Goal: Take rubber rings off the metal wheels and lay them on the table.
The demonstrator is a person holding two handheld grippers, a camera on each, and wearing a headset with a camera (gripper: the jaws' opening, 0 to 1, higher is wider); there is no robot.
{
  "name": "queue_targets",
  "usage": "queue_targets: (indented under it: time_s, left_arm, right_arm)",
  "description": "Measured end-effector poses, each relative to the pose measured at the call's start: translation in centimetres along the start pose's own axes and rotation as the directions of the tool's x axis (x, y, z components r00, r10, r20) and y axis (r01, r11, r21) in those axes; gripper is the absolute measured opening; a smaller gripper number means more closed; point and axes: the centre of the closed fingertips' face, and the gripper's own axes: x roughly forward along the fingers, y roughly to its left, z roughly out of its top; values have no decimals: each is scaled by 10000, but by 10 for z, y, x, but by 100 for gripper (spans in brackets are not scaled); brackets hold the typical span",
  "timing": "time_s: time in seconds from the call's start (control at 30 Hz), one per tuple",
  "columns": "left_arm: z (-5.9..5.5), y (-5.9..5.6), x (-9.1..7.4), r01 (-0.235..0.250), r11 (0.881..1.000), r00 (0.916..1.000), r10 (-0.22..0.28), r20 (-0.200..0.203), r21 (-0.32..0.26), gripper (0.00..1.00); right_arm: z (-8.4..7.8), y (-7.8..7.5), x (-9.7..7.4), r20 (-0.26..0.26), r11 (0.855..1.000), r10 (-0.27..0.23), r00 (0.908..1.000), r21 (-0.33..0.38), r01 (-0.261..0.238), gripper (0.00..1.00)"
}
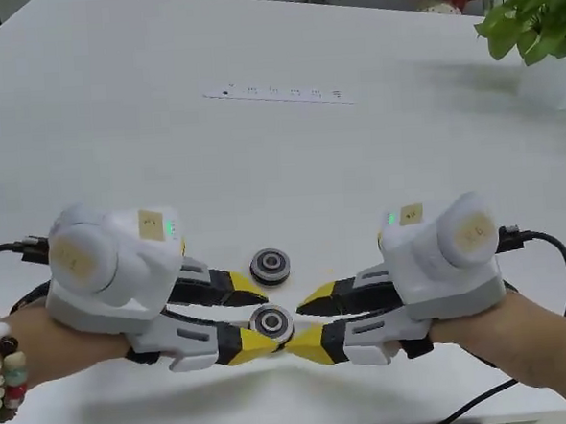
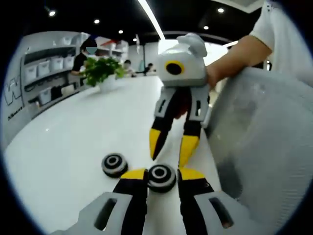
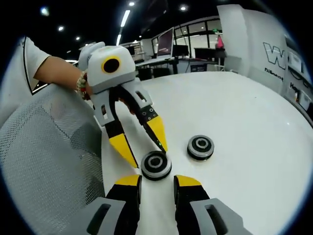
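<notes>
Head view: a metal wheel [image 1: 270,321], rubber ring on, lies on the white table [image 1: 357,159] at lower centre, between the facing tips of both grippers. The left gripper [image 1: 263,319] has its jaws spread either side of it. The right gripper [image 1: 300,328] is parted too, tips just beside it. A second wheel [image 1: 270,266] lies just above.

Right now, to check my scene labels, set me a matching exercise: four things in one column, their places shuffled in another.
1 near wheel
2 far wheel
3 potted plant
4 white strip

A far right edge of the table
B between the left gripper and right gripper tips
C mid-table, well beyond the wheels
D just beyond the near wheel

Pairs: 1-B, 2-D, 3-A, 4-C
</notes>
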Motion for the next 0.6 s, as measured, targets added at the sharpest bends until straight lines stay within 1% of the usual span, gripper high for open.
queue_targets:
  time_s: [0.13, 0.23, 0.27, 0.37, 0.4, 0.6]
  left_arm:
    - [0, 2, 2, -31, 10000, 10000, 31, -4, -41, 22]
    - [-4, 4, 4, -116, 9999, 9999, 115, -127, -48, 21]
    - [-2, 4, 5, -95, 9999, 10000, 95, 22, -52, 20]
    - [-4, 6, 4, -224, 9997, 9997, 224, -68, 14, 17]
    - [-6, 9, 3, -302, 9993, 9994, 306, -166, 233, 17]
    - [-5, 8, 6, -268, 9994, 9996, 270, -104, 229, 15]
  right_arm:
    - [-2, 2, 2, -116, 9999, 34, 9999, -146, -36, 22]
    - [-1, 4, 4, -170, 9997, 25, 9999, -258, -29, 22]
    - [-1, 4, 4, -165, 9996, 17, 9999, -282, -22, 21]
    - [-1, 3, 4, -152, 9996, -29, 9999, -264, 25, 20]
    - [0, 3, 4, -105, 9998, 2, 9999, -184, -4, 20]
    - [0, 1, 5, -77, 9999, -113, 9999, -98, 112, 19]
